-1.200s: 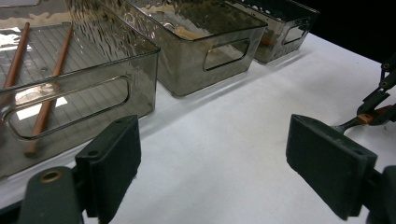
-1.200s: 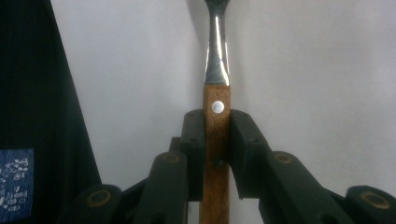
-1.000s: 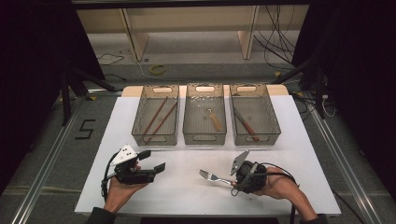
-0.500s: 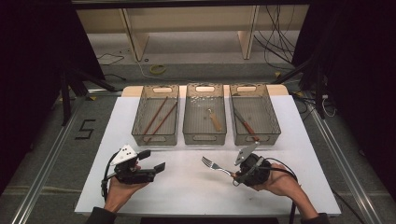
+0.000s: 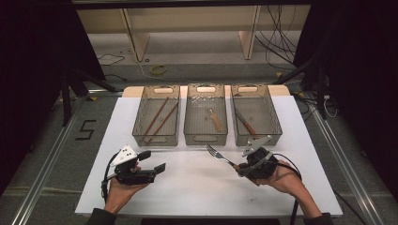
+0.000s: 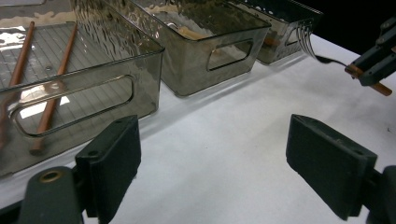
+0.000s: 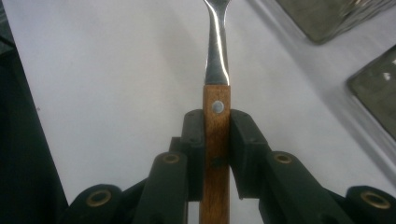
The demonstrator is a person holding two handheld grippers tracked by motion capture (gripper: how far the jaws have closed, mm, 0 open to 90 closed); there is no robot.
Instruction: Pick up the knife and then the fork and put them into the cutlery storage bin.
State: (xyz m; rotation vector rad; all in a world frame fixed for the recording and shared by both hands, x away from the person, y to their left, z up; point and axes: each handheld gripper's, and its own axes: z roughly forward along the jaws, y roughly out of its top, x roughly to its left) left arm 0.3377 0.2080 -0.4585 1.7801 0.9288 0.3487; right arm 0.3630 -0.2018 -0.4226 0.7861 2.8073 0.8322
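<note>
A fork (image 7: 217, 56) with steel tines and riveted wooden handle is clamped by the right gripper (image 7: 216, 126); the left gripper (image 6: 212, 158) is held open.

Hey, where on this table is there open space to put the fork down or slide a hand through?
The white tabletop is bare between the left gripper and the right gripper, which holds the fork. The strip before the three bins is narrower. The left bin holds chopsticks; the bins stand close together.
</note>
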